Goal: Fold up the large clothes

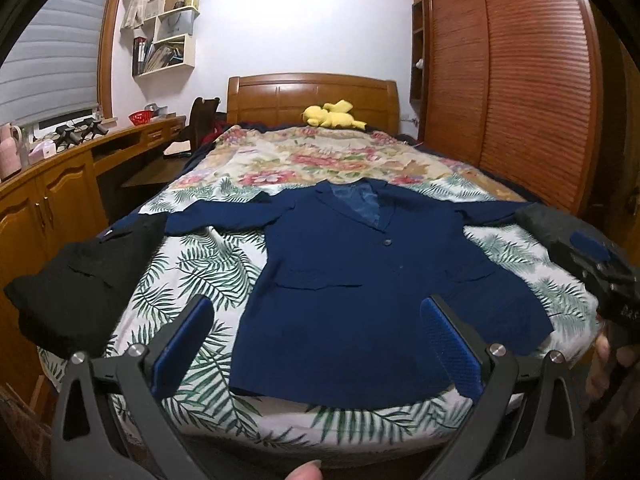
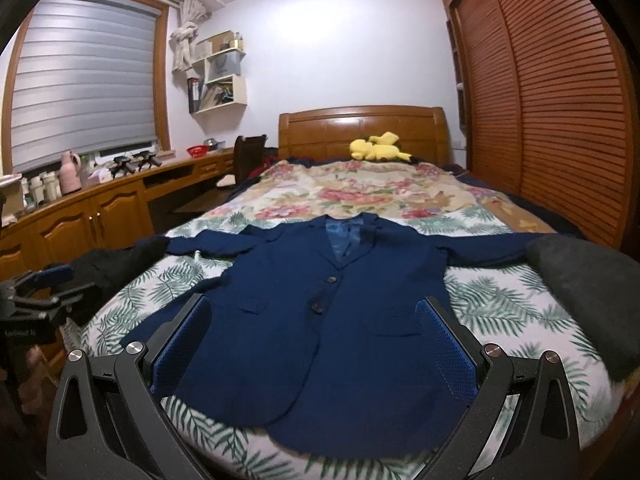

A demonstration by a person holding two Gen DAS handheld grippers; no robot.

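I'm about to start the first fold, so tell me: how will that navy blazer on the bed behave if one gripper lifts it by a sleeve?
The navy blazer lies flat and limp with both sleeves spread, so it will probably drape and sag rather than hold its shape. Its lapels and shiny lining suggest layered fabric, so likely heavy for one pinch. The lining may let layers slide.
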